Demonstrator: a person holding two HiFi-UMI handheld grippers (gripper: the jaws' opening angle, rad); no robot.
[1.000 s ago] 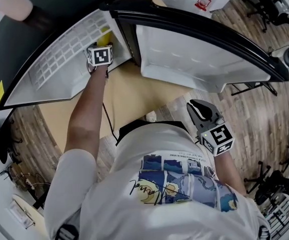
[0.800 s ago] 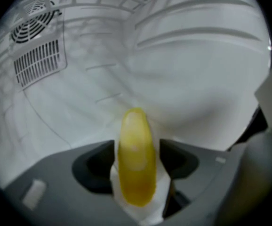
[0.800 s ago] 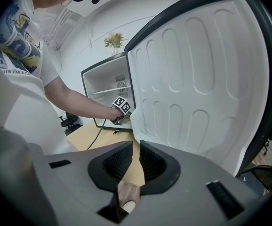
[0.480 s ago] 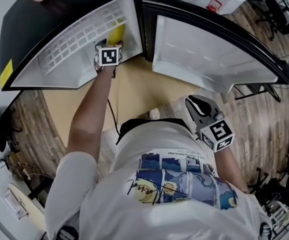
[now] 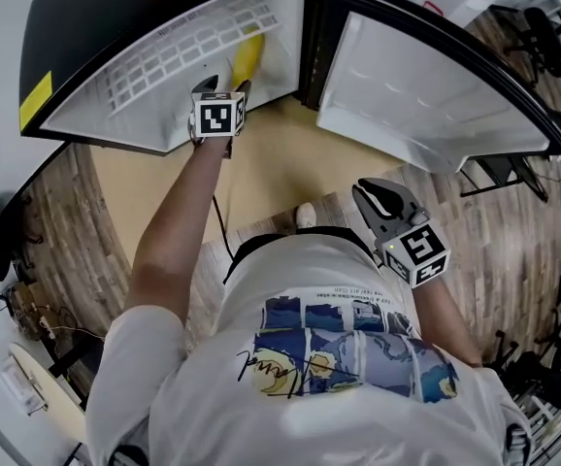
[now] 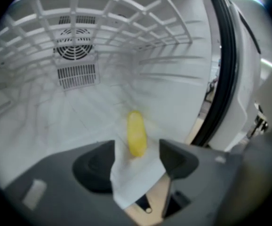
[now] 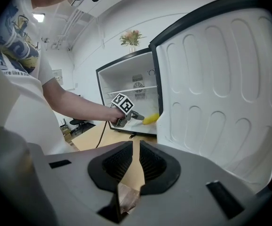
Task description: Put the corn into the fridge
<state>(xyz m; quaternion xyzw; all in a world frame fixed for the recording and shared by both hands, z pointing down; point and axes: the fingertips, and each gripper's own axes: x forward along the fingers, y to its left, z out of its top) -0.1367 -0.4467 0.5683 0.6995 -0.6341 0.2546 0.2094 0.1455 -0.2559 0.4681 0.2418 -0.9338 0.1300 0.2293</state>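
In the open fridge [image 5: 115, 124] the left tongs [image 5: 224, 87] have backed off, jaws wide apart and holding nothing. The corn [image 5: 247, 54], tight at their tips a moment ago, now lies free on the fridge floor just ahead of them, under the wire shelf [image 5: 179, 51], so we judge the placing done bar pulling out. Nothing blocks that exit: the door [image 5: 426, 95] hangs wide open to the right over the tan worktop [image 5: 261, 158], and the right tongs [image 7: 135, 147] hover by our body, all but closed on nothing.
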